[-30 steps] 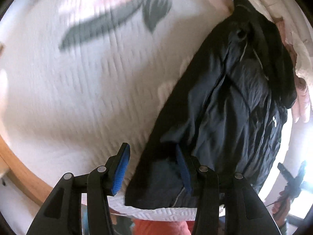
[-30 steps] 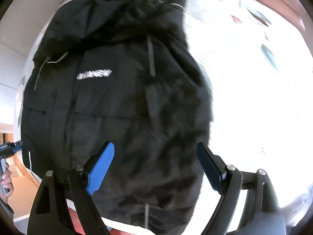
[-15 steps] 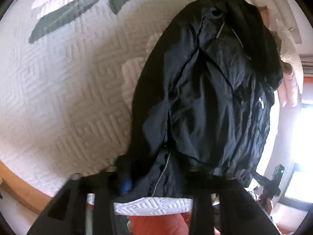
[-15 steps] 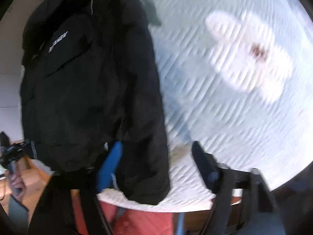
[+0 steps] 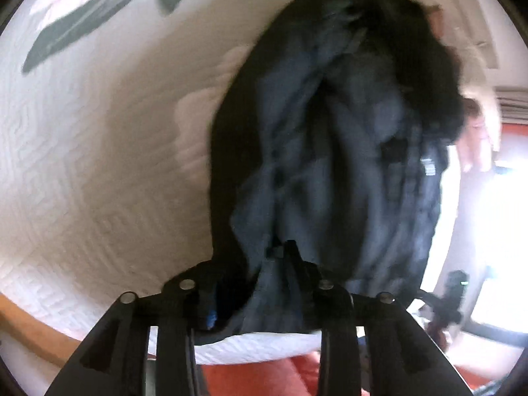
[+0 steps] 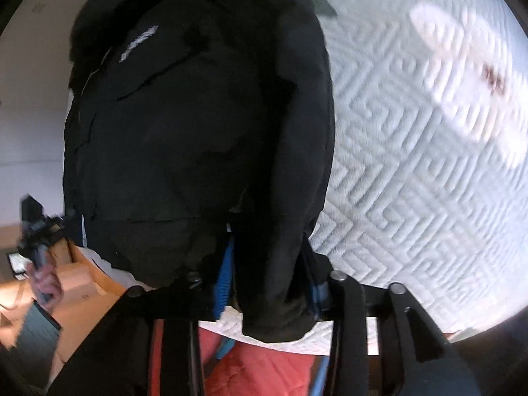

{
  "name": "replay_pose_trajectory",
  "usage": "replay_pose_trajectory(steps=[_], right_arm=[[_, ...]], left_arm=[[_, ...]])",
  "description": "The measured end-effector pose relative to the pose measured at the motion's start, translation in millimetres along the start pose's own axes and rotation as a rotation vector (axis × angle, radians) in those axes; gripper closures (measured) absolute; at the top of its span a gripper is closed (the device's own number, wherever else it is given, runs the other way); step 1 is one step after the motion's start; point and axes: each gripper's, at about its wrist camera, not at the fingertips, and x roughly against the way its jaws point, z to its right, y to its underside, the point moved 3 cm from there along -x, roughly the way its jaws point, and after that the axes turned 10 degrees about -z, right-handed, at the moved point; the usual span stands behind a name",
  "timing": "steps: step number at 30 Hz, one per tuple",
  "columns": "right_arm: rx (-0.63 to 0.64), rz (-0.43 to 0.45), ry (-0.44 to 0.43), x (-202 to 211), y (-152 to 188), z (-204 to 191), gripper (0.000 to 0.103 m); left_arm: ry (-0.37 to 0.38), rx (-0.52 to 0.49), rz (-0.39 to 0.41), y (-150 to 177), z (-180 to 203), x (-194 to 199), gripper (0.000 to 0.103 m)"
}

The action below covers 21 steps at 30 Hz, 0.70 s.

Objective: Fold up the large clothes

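A large black hooded jacket [image 5: 330,151] lies lengthwise on a white quilted bedspread [image 5: 99,181], hood at the far end. My left gripper [image 5: 250,283] is shut on the jacket's near hem at its left corner, cloth bunched between the fingers. In the right wrist view the jacket [image 6: 198,132] shows a white chest logo. My right gripper [image 6: 267,280] is shut on the hem's right corner, blue pads pressed into the cloth. The hem is lifted slightly at the bed's near edge.
The bedspread [image 6: 412,165] has a green leaf and pink flower print. A wooden bed frame [image 5: 29,326] runs along the near left edge. Red fabric [image 6: 264,369] lies below the bed edge. The other hand-held gripper [image 6: 36,231] shows at far left.
Both grippers went from open over the hem to shut on it. The jacket's near end is now gathered and drawn toward the cameras.
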Motion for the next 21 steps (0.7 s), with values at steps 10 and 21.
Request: replay_pose_trajectory(steps=[10, 21], right_arm=[[-0.019, 0.052, -0.026, 28, -14, -15, 0.087], [0.116, 0.315, -0.12, 161, -92, -69, 0.087]], left_arm=[[0.07, -0.063, 0.077, -9, 35, 40, 0.091], [0.276, -0.211, 0.362, -88, 128, 166, 0.09]])
